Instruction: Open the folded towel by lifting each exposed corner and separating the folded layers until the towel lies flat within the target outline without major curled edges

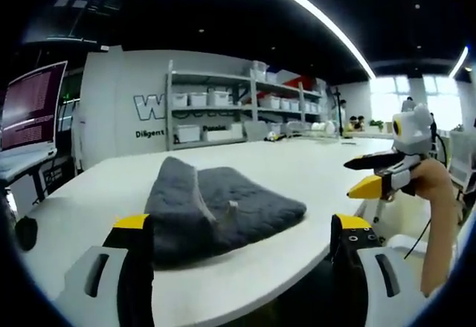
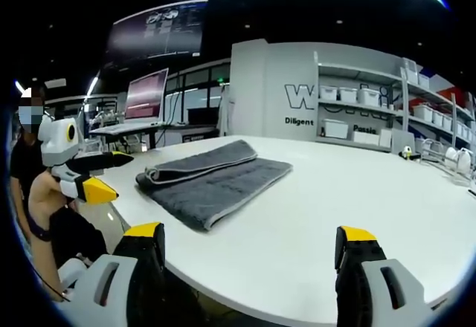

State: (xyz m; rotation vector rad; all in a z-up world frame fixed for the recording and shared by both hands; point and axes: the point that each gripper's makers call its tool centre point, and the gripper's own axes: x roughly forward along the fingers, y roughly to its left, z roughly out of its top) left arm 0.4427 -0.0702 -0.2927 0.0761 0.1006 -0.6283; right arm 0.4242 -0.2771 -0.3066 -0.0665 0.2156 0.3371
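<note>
Both my grippers hang off the desk edge, nothing held. My left gripper has its fingers spread wide and empty; same for my right gripper, fingers apart, bare desk between them.

The towel is dark grey and folded. In the left gripper view it lies just ahead of my fingers, between them but nearer the left one, close to the near desk edge. One fold stands up in a ridge on its left side, the rest slopes down flat to the right. In the right gripper view the towel is ahead and left of my fingers, well apart from them. The upper layer there is a narrower folded strip lying along the far side, the wider lower layer spreads toward me with a pale edge showing at its near corner.

My guess is I hold both sets of fingers open and back so I can pick a corner first. The left is the closer one, so it likely goes in; the right sits off to the side, free to pin or take another corner.

I can't see a target outline on the desk. Unfolding isn't started, layers are stacked.
</note>
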